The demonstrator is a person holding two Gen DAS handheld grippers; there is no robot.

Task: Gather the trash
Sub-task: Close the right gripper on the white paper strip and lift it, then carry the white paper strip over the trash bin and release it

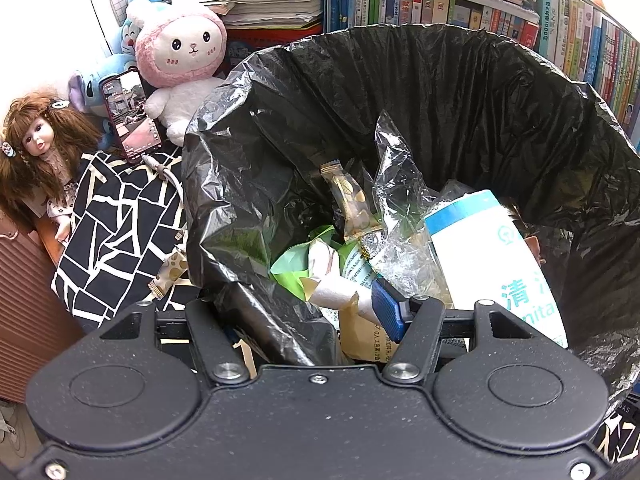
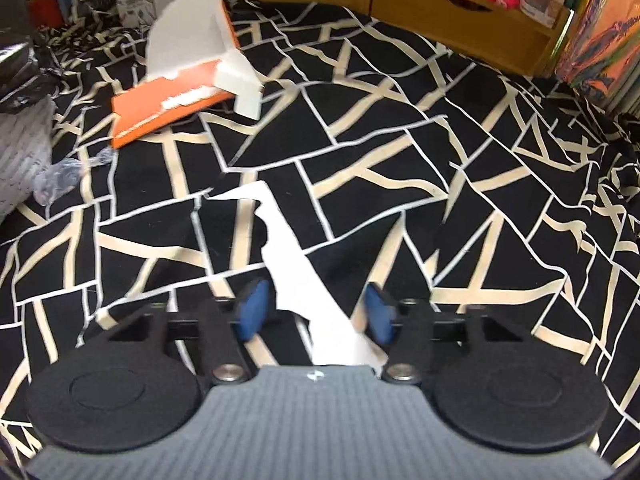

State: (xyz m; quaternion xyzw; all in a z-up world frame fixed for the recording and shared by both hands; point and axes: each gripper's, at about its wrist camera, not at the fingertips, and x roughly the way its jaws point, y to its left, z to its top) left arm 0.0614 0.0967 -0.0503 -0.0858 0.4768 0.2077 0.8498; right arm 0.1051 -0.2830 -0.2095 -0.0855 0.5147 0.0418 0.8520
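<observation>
The right tongs (image 2: 314,312) stand part open astride a torn white paper scrap (image 2: 292,256) lying on the black-and-cream patterned cloth (image 2: 440,160); the blue pads (image 2: 253,308) do not press it. To grasp it well, lower until both pads flank the scrap, then close squarely so it cannot slip. Beyond the scrap lies an orange-and-white box (image 2: 180,92), likely next. The left tongs (image 1: 316,320) grip the rim of the black bin bag (image 1: 248,168), one finger outside and one inside, holding the bag open; wrappers already lie within it.
</observation>
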